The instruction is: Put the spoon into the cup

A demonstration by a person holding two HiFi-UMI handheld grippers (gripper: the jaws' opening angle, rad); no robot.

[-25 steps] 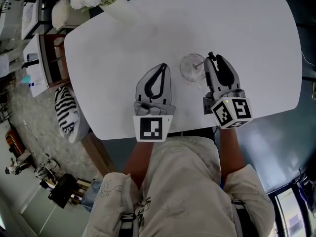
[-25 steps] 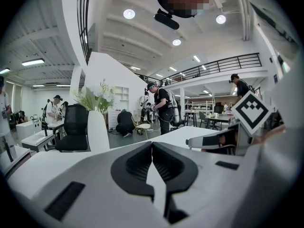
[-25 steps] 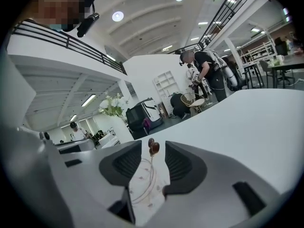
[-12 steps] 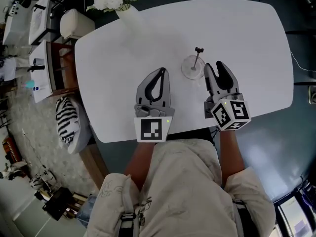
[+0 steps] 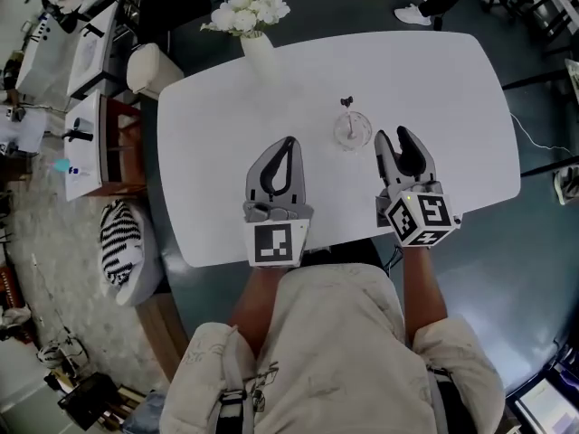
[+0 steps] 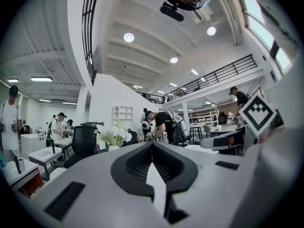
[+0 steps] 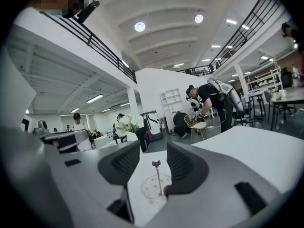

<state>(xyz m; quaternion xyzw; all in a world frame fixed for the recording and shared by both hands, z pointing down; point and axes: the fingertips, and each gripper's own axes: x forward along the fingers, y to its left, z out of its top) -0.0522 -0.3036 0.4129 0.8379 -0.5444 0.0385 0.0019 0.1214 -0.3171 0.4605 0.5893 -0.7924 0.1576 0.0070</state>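
A clear glass cup stands on the white table, and a thin spoon with a dark ornament on its handle stands upright in it. My right gripper hovers just right of the cup, open, with nothing between its fingers. In the right gripper view the cup and the spoon show between the spread jaws of the right gripper, farther off. My left gripper hangs left of the cup, shut and empty. The left gripper points level across the room.
A white vase of flowers stands at the table's far left edge. Beside the table's left side are a pale chair and a striped cushion. Several people stand far off in the hall.
Both grippers have risen and drawn back from the table. The right gripper has left the cup, its jaws a little wider, and the spoon stays in the cup.
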